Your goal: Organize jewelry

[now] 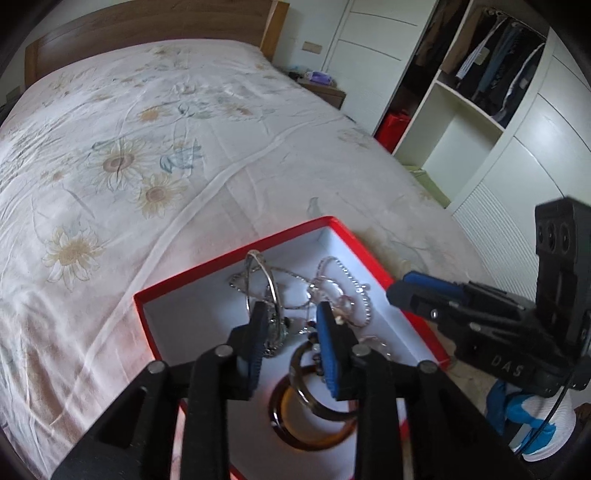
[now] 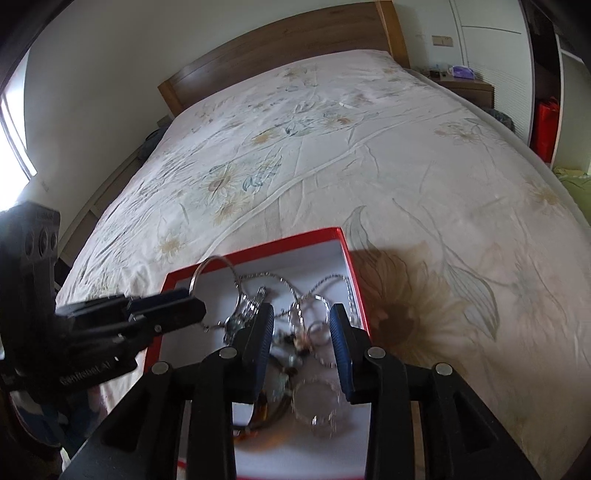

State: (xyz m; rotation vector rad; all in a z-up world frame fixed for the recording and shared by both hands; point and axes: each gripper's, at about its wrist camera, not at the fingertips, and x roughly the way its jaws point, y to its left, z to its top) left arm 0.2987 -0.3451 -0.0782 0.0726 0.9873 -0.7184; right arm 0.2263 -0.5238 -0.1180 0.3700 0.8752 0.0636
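Note:
A red box (image 1: 236,254) with a white inside sits on the bed's near edge; it also shows in the right wrist view (image 2: 258,247). It holds a tangle of jewelry: silver chains (image 1: 343,280), a thin silver bangle (image 1: 271,273), a dark ring (image 1: 317,402) and an amber bangle (image 1: 314,439). My left gripper (image 1: 291,312) is open, its blue pads just above the pile, nothing between them. My right gripper (image 2: 301,314) is open over the chains (image 2: 310,299), empty. Each gripper shows in the other's view: the right one (image 1: 417,291), the left one (image 2: 173,306).
The bed (image 1: 166,147) with a flowered white sheet fills most of the view, with a wooden headboard (image 1: 147,22) behind. An open wardrobe (image 1: 480,74) with hanging clothes stands at the right, and a nightstand (image 1: 325,88) sits by the bed's far corner.

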